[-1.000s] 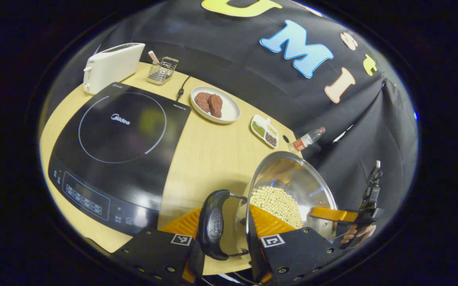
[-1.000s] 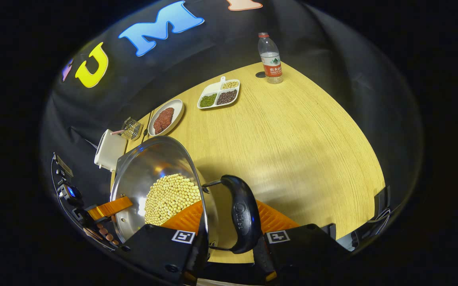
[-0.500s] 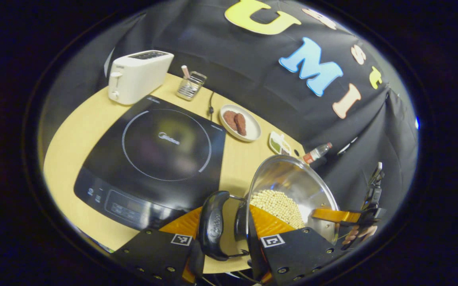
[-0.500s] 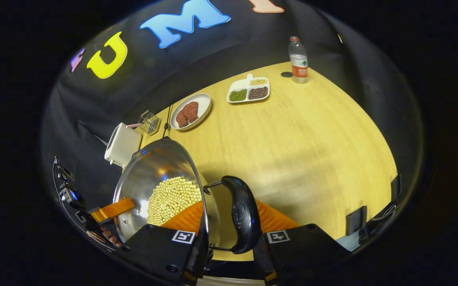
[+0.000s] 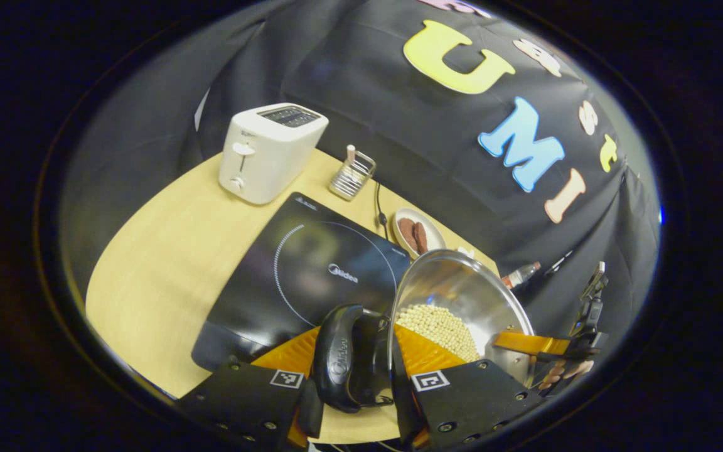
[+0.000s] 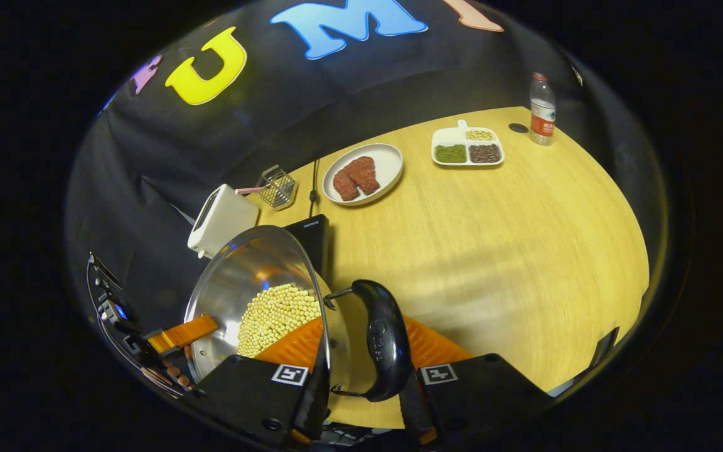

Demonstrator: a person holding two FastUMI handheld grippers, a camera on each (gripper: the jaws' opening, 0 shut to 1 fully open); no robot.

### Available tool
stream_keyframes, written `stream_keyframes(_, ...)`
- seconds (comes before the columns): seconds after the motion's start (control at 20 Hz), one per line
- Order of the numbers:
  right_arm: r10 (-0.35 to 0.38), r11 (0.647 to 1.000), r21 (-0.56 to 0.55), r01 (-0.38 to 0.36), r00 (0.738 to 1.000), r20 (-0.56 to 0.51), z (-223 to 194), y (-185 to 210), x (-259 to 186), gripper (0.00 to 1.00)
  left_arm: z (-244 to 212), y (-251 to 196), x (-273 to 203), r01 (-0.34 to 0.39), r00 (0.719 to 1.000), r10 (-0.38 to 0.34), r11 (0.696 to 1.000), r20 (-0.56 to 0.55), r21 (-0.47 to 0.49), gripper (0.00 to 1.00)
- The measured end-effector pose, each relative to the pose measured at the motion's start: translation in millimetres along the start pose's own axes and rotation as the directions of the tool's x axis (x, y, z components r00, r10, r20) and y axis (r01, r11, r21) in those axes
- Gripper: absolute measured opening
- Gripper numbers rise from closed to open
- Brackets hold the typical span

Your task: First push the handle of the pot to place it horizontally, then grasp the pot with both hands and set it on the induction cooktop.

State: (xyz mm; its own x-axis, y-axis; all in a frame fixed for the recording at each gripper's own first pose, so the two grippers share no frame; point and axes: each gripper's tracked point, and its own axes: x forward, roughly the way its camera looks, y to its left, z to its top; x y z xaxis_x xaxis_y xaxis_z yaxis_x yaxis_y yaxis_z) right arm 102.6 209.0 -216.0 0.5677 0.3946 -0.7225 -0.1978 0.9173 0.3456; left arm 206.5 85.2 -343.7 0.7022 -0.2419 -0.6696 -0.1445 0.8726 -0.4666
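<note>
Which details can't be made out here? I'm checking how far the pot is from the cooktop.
- Pot underside and its gap to the induction cooktop: left gripper view, hidden by the pot's wall.
- Cooktop in right gripper view: mostly behind the pot.
- Left gripper pad contact: hidden by the handle.

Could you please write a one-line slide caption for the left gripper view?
Left hand-held gripper clamps the bean-filled pot by its rim beside the induction cooktop.

Matte black housings on the left gripper (image 5: 354, 361) and the right gripper (image 6: 361, 364), dotted with small screws. Square black-and-white tag stuck on each finger base. Orange ribbed fingers (image 5: 421, 353) up front. Across the way, another flat orange finger (image 6: 182, 333) on black hardware, fingertips of a hand (image 5: 556, 375) wrapped underneath.
</note>
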Motion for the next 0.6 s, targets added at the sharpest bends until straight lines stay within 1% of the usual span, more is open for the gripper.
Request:
stream_keyframes(0.05,0.007,1.0,-0.012,-0.007,1.0,0.004,5.2,8.0,6.8,0.49,4.3,8.9,-0.8,-0.007,1.0,0.007,1.0,0.01,-0.013,0.47)
stream_keyframes(0.1,0.014,1.0,-0.026,-0.014,1.0,0.008,9.9,15.6,13.4,0.47,8.6,17.3,0.2,-0.014,1.0,0.015,0.999,0.018,-0.029,0.47)
stream_keyframes(0.25,0.035,0.998,-0.061,-0.034,0.999,0.023,24.1,39.8,30.2,0.46,23.1,37.0,3.3,-0.029,0.998,0.032,0.997,0.048,-0.069,0.47)
stream_keyframes(0.3,0.043,0.997,-0.073,-0.041,0.998,0.034,27.7,46.1,35.4,0.51,29.7,43.4,5.0,-0.034,0.998,0.038,0.997,0.055,-0.069,0.47)
stream_keyframes(0.35,0.049,0.995,-0.085,-0.045,0.998,0.04,32.6,52.2,43.4,0.46,37.2,49.6,6.5,-0.039,0.997,0.043,0.997,0.063,-0.067,0.52)
stream_keyframes(0.45,0.056,0.996,-0.074,-0.053,0.998,0.03,35.3,63.2,61.3,0.46,50.1,62.1,12.8,-0.051,0.996,0.055,0.997,0.074,-0.065,0.43)
stream_keyframes(0.5,0.058,0.996,-0.07,-0.056,0.998,0.027,38.1,68.2,68.9,0.47,56.3,67.6,15.4,-0.055,0.995,0.06,0.997,0.079,-0.062,0.47)
stream_keyframes(0.6,0.06,0.996,-0.068,-0.058,0.998,0.022,40.5,75.2,85.1,0.46,67.9,82.5,25.3,-0.061,0.994,0.065,0.997,0.083,-0.057,0.47)
